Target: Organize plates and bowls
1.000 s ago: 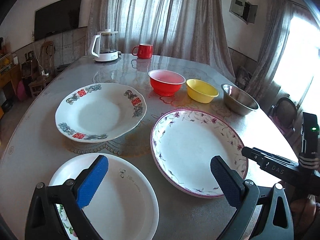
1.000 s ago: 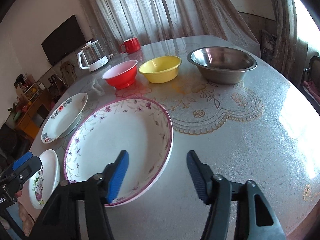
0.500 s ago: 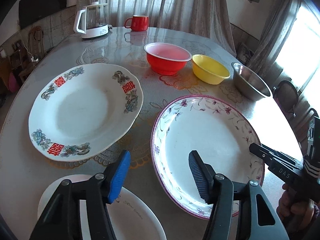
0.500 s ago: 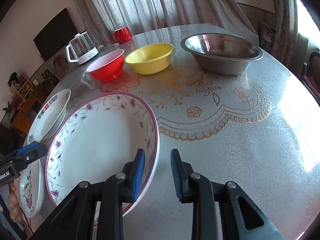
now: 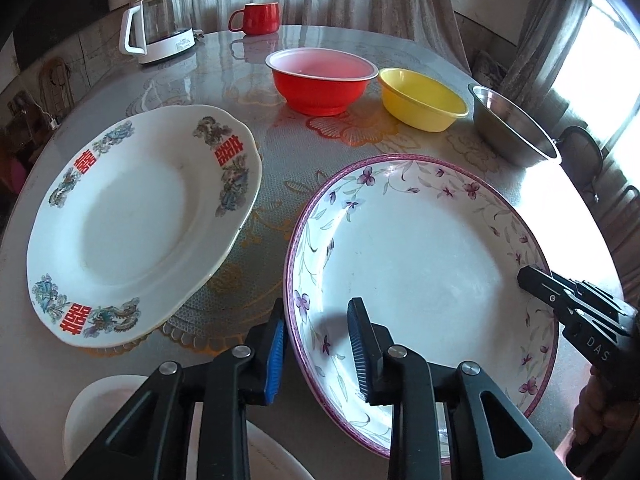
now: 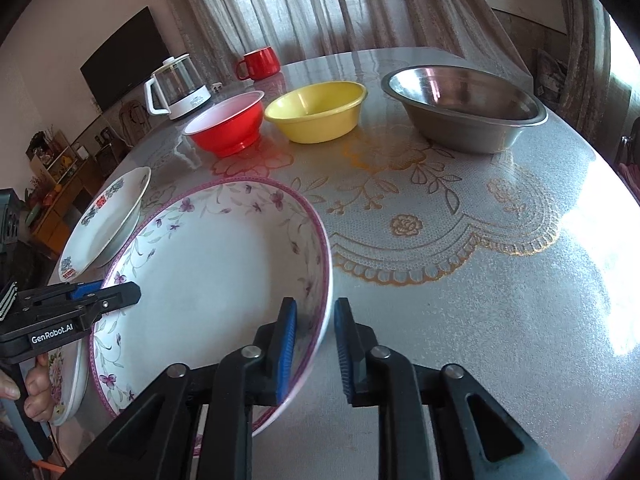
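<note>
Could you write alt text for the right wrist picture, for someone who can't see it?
The right tool straddles the near rim of a large purple-flowered plate on a table. Behind stand red, yellow and steel bowls.

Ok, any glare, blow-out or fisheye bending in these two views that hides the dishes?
Left wrist view: the window at right is blown out, the table bows, and the purple-flowered plate stays sharp. Right wrist view: sun glare whitens the table's right side, beside the steel bowl, which stays readable.
</note>
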Demonstrator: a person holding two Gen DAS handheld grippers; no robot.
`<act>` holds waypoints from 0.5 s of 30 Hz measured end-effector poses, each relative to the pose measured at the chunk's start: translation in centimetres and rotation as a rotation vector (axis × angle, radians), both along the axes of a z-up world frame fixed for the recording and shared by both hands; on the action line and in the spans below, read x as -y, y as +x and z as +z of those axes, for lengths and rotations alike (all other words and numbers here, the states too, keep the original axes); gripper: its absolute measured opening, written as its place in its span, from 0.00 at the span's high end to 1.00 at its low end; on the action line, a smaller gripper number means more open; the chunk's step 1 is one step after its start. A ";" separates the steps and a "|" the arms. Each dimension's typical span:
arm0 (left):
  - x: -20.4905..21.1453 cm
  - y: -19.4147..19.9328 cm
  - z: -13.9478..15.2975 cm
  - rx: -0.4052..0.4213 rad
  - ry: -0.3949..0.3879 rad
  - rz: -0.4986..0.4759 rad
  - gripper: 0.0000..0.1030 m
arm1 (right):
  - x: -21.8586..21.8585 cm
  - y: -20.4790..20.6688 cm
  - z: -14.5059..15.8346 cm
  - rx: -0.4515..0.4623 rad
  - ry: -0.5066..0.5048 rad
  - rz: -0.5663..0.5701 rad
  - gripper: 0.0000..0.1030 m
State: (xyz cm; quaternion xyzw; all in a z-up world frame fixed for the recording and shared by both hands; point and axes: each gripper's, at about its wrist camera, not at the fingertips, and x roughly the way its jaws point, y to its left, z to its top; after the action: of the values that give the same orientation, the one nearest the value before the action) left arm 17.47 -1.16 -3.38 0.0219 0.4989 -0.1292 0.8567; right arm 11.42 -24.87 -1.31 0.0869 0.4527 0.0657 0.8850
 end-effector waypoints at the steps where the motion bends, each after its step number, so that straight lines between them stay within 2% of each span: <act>1: 0.2 -0.1 0.1 0.009 0.006 0.006 0.71 | -0.2 0.0 0.0 0.003 -0.015 0.003 0.85; 3: 0.2 -0.2 0.6 0.032 -0.005 0.008 0.71 | 0.0 0.1 0.0 -0.003 -0.010 0.006 0.85; 5: 0.4 -0.4 1.5 0.049 -0.050 -0.005 0.71 | 0.5 0.2 0.0 -0.013 0.004 -0.006 0.86; 7: 1.0 -0.6 2.2 0.079 -0.043 -0.024 0.71 | 1.1 0.3 0.3 -0.003 -0.002 -0.025 0.86; 11: 1.5 0.3 1.7 0.046 -0.098 -0.022 0.72 | 2.5 0.8 1.1 0.008 -0.007 -0.066 0.87; 15: 2.0 0.3 0.6 0.046 -0.033 -0.013 0.73 | 3.3 1.8 0.7 -0.030 0.025 -0.082 0.87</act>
State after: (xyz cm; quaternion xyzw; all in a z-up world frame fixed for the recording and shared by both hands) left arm 17.80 -3.14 -2.79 0.0141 0.4769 -0.1425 0.8672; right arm 13.21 -28.16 -0.62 0.1176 0.4612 0.0338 0.8788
